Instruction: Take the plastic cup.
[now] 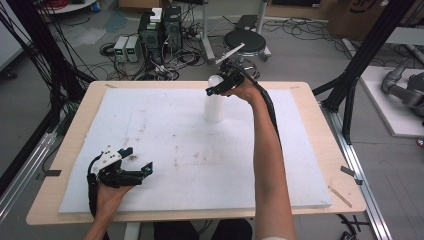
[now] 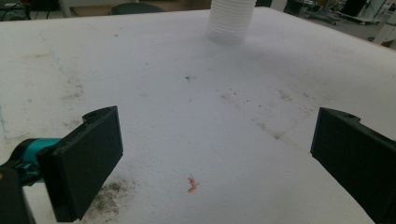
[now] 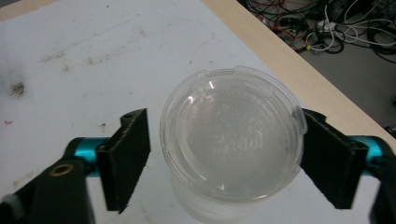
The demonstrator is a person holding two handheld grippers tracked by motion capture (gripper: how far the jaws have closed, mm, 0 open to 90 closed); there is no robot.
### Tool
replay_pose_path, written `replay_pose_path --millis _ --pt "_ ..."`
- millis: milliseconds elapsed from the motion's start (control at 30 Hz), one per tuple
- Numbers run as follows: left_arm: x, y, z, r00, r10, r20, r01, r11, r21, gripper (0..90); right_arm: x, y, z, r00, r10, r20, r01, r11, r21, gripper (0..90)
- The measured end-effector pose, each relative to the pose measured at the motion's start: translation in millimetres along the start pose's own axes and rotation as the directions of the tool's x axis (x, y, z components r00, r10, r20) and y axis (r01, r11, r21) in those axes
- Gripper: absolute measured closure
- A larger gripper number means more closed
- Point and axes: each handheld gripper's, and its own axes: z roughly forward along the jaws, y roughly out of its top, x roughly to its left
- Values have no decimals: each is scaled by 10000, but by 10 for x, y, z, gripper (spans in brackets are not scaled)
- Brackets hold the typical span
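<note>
A tall white ribbed container [image 1: 215, 109] stands at the far middle of the white foam board [image 1: 165, 140]; in the left gripper view the container [image 2: 231, 21] is far ahead. A clear round lid [image 3: 231, 133] sits on its top. My right gripper [image 3: 224, 158] comes down from above with one jaw on each side of the lid. One pad [image 3: 327, 158] meets the lid's rim, while the other pad [image 3: 128, 156] stands a narrow gap away. In the high view the right gripper [image 1: 220, 87] is at the container's top. My left gripper [image 1: 136, 160] lies low over the near left of the board, and in its own view the left gripper [image 2: 215, 158] is open and holds nothing.
The foam board covers a wooden table [image 1: 320, 150]. A tiny orange scrap [image 2: 191, 184] and dark smudges mark the foam between the left jaws. Beyond the far edge are computer boxes [image 1: 160, 30], cables and a black stool [image 1: 246, 42]. Black frame posts [image 1: 350, 85] stand at both sides.
</note>
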Motion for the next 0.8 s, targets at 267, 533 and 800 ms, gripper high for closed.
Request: replay_pose_path --millis 267,533,800 --pt "-3 1 2 10000 24 -13 -24 10000 6 23 -6 -3 58 9999 -37 -114 39 9998 180 239" --pt "-6 3 13 10000 -15 -16 15 10000 73 23 -26 16 41 9999 41 -99 -37 9993 378 284" --pt "-5 4 11 10000 17 -27 -17 9999 100 23 -20 39 38 10000 -26 -49 28 9986 529 349"
